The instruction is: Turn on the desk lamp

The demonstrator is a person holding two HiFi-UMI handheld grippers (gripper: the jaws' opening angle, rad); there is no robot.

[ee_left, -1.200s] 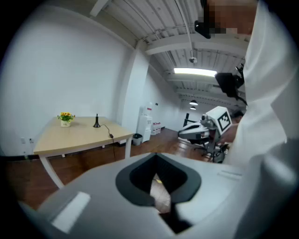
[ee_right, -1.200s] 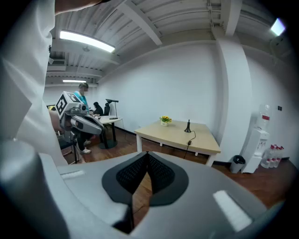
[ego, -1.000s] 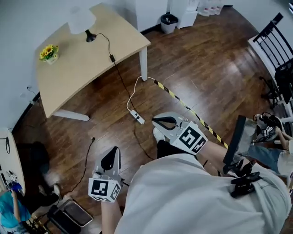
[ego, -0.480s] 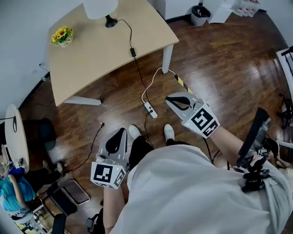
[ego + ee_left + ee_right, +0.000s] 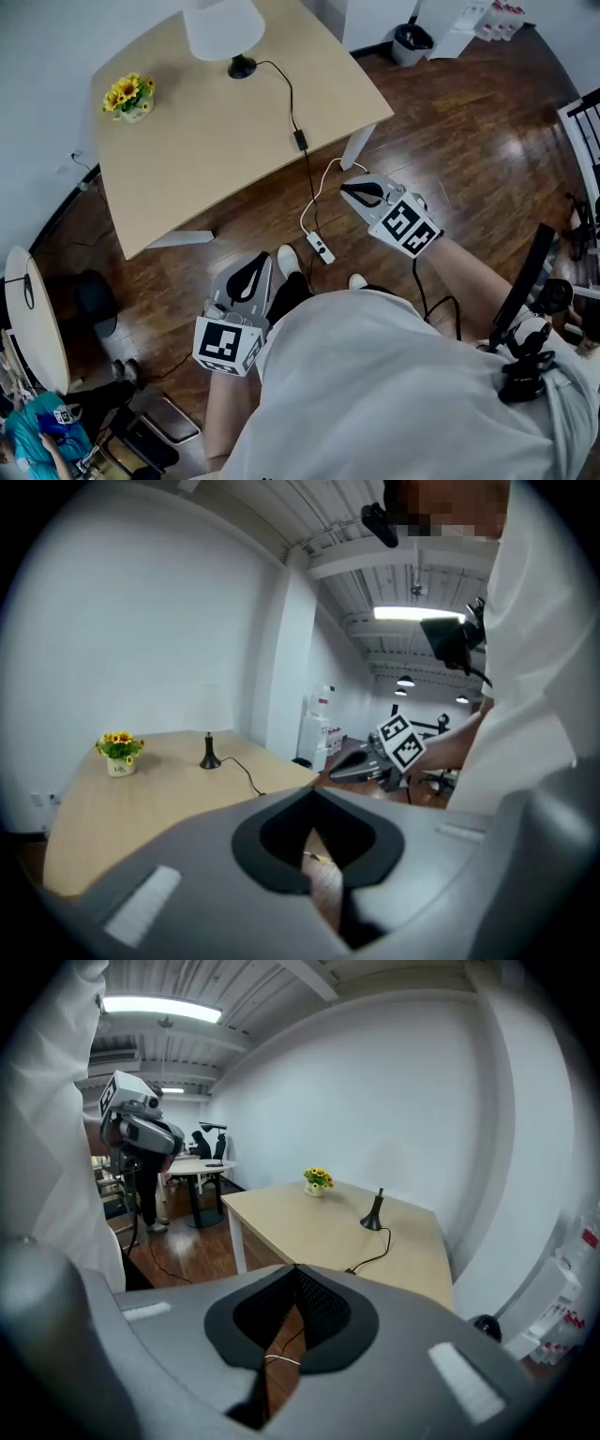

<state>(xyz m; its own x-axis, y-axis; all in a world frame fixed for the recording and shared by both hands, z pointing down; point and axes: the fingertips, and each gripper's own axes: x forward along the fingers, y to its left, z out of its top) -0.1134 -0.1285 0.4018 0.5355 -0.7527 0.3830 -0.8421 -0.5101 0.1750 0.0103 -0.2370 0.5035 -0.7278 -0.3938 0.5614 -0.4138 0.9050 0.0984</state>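
The desk lamp, a white shade (image 5: 222, 28) on a black base (image 5: 242, 67), stands at the far side of the light wooden desk (image 5: 216, 141). Its black cord carries an inline switch (image 5: 300, 141) near the desk's front edge. My right gripper (image 5: 344, 190) is shut and empty, held over the floor just short of the desk's front right corner. Lower left, my left gripper (image 5: 263, 258) is also shut and empty, farther from the desk. The lamp base (image 5: 209, 761) shows in the left gripper view, and the lamp base (image 5: 374, 1221) in the right gripper view.
A small pot of yellow flowers (image 5: 131, 96) sits on the desk's left side. A white power strip (image 5: 321, 249) and cables lie on the wooden floor between the grippers. A bin (image 5: 412, 39) stands beyond the desk; a round table (image 5: 37, 319) is at the left.
The desk has drawn closer and lower in the head view as the person stepped toward it. Both grippers moved nearer the desk and stayed shut.
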